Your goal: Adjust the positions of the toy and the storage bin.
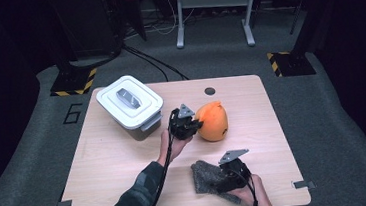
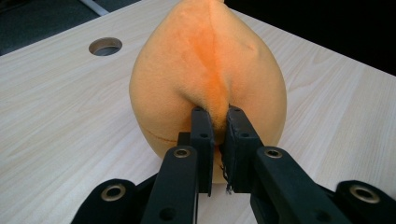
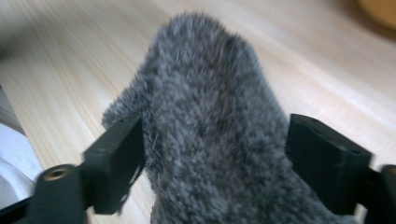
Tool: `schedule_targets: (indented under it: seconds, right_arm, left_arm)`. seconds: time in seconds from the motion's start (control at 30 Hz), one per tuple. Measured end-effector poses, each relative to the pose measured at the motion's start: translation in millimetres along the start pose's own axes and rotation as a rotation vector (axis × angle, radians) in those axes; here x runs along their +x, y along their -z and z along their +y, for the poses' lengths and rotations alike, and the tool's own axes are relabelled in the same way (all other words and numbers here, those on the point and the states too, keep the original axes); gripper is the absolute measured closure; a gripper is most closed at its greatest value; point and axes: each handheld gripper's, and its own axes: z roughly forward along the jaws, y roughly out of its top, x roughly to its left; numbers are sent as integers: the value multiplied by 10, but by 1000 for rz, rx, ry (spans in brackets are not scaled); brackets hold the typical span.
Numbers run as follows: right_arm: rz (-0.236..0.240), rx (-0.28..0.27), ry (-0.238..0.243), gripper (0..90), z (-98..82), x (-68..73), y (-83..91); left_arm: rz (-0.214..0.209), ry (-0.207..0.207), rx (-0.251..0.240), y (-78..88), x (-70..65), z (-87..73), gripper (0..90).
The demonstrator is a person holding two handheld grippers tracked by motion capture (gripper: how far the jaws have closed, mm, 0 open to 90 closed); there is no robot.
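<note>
An orange plush, pear-shaped object (image 1: 214,124) stands near the table's middle. My left gripper (image 1: 195,124) is at its left side. In the left gripper view the gripper (image 2: 217,123) is shut on a raised fold of the orange plush (image 2: 205,60). A grey fuzzy cloth (image 1: 205,175) lies by the front edge, with my right gripper (image 1: 219,180) over its right part. In the right gripper view the grey cloth (image 3: 210,121) humps up between the jaws of the gripper (image 3: 217,137). They stand wide apart, and a gap shows at the right jaw.
A white lidded bin (image 1: 130,103) with a grey handle sits at the table's back left, close to my left hand. A round cable hole (image 1: 210,91) is behind the orange plush. Bare wood (image 1: 110,159) spreads at the front left. Grey carpet surrounds the table.
</note>
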Motion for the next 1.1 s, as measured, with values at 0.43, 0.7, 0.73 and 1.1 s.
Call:
schedule_targets:
  seconds: [0.43,0.7,0.73,1.1]
  right_arm:
    - [-109,-128,-137,16,-26,-596,292]
    - [-223,-157,-264,0,-232,-1096,341]
    - [-237,-153,-284,0,-270,-1155,323]
    - [-382,-149,-314,15,-392,-1389,219]
  left_arm:
    - [1,-9,-15,17,-4,-6,836]
    - [-1,-20,-43,41,-39,13,842]
    - [1,-20,-45,47,-47,17,843]
    - [5,-25,-61,201,-89,48,842]
